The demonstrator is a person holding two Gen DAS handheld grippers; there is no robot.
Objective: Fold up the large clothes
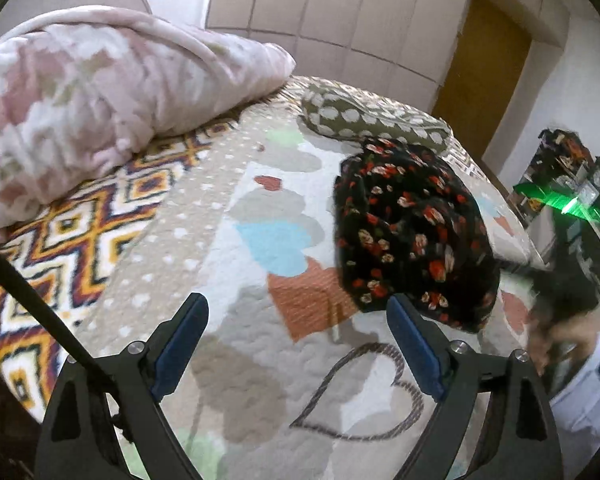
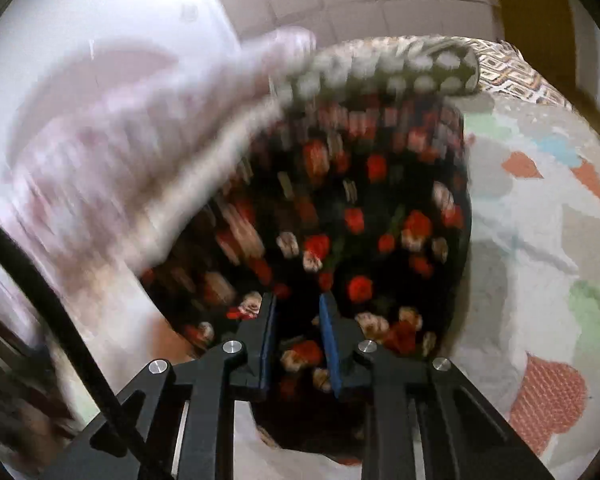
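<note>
on bed [image 1: 228, 184], floral garment [image 2: 340, 216], seemingly pinched

Quilted bed [image 1: 228, 240] bearing floral garment [image 1: 412, 232], pink blanket [image 1: 100, 92], spotted pillow [image 1: 364, 116].

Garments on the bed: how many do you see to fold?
1. The floral garment lies bunched on the bedspread, near the dotted pillow; the right tool grips it. Others may be hidden.
</note>
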